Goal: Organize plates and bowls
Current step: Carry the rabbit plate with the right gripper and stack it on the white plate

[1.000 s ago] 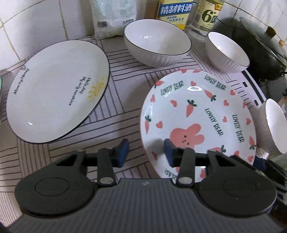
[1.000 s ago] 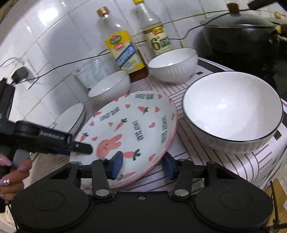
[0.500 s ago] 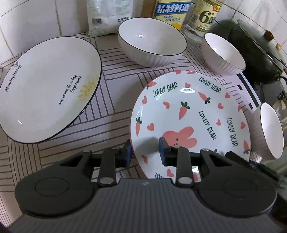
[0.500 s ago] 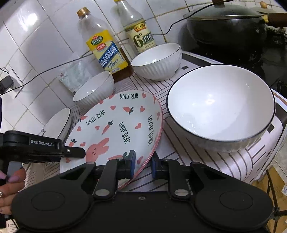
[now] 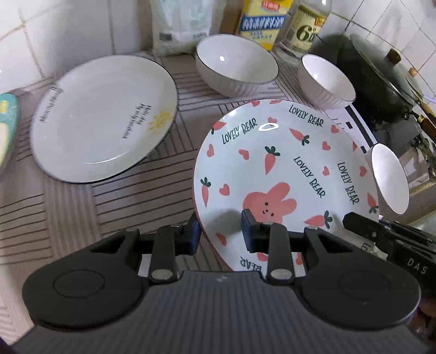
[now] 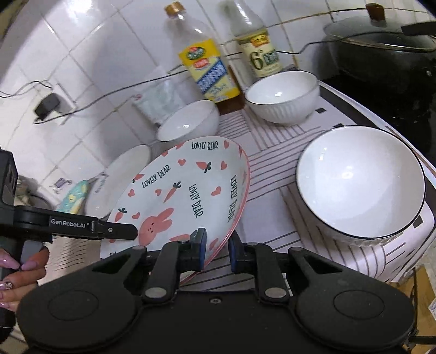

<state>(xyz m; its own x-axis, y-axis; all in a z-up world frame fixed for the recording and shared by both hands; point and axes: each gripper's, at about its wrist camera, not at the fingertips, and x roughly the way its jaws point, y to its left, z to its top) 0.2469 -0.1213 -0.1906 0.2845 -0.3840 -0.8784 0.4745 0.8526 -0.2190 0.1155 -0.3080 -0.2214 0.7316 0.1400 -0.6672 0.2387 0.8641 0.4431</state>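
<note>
The pink-rimmed rabbit plate (image 5: 278,168) marked "LOVELY BEAR" is lifted and tilted above the striped counter; it also shows in the right wrist view (image 6: 190,190). My left gripper (image 5: 219,231) is shut on its near left rim. My right gripper (image 6: 216,249) is shut on its right rim. A white sun plate (image 5: 103,117) lies to the left. A large white bowl (image 5: 237,68) and a smaller bowl (image 5: 325,80) stand behind. Another large bowl (image 6: 359,182) sits to the right of the plate.
Two bottles (image 6: 207,70) and a white bag (image 5: 181,24) stand against the tiled wall. A black lidded pot (image 6: 381,46) is at the far right on the stove. A teal plate (image 5: 6,128) lies at the left edge.
Both grippers have closed on the rabbit plate's rim and raised it off the counter, tilting it. The other dishes have not moved.
</note>
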